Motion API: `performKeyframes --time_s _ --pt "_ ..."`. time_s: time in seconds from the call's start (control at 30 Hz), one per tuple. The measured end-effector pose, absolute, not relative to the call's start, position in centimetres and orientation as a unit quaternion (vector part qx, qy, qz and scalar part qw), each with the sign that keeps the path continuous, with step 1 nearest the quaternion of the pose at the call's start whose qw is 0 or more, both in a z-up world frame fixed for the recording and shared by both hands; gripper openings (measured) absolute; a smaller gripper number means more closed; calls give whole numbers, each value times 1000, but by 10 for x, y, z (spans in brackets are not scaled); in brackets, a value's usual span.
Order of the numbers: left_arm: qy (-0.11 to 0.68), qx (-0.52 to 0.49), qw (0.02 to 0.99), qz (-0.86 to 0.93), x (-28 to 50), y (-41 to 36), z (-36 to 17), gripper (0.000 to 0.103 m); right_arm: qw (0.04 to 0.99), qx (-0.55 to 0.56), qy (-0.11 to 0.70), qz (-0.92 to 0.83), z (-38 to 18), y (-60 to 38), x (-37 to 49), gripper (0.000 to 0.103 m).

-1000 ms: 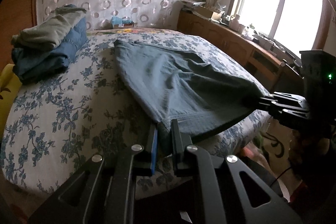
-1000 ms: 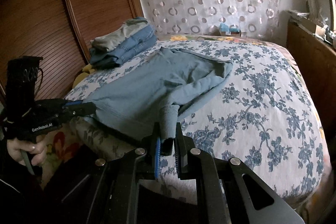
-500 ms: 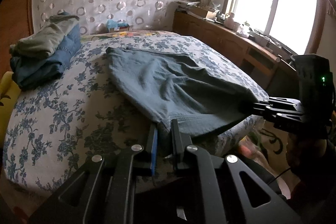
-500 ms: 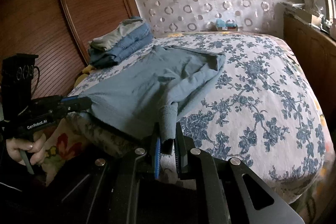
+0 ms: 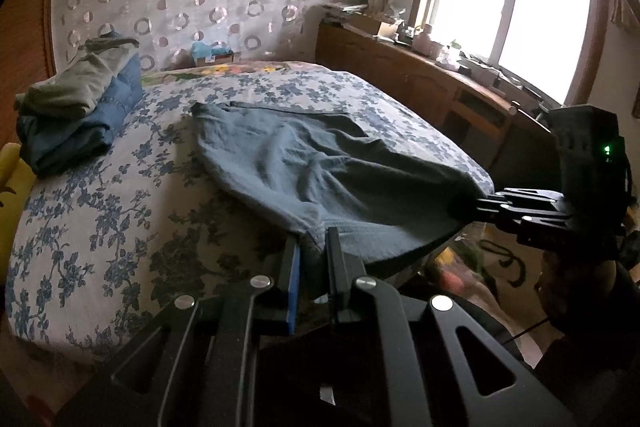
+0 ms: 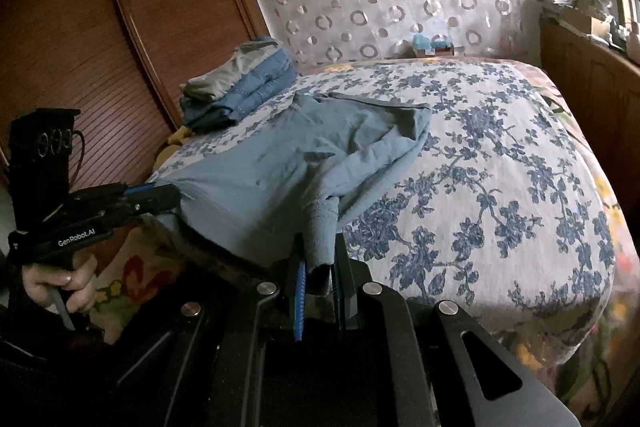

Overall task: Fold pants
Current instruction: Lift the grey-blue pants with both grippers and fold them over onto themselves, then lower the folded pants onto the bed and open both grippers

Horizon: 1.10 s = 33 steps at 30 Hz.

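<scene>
Both tongs (image 5: 312,247) on wrinkled blue-grey pants (image 5: 304,163)

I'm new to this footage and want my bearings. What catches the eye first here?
The grey-blue pants stretch across the near corner of the floral bedspread, one end pinched in the left gripper, the other in the right gripper. A stack of folded clothes sits at the bed's far left, by the wooden wardrobe.

black claw (image 6: 320,267) w/ blue pads, silver screws, white "genrobot.ai" lettering.
</scene>
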<state>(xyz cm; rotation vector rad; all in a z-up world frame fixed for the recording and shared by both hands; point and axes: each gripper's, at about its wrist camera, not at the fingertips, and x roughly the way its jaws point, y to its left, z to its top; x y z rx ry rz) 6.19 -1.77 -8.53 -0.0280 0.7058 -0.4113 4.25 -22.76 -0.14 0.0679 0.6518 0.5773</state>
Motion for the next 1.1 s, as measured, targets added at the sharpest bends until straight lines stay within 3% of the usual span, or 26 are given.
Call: performKeyframes --time_s 0.33,0.7,1.1 --pt "326 -18 923 -204 67 -16 -70 12 907 60 309 280 10 -236 49 11" --pt "294 -12 938 -183 125 -15 -44 12 918 88 282 264 30 -226 114 11" --pt "314 -24 936 -154 183 -8 -49 12 920 75 297 243 29 -197 175 11"
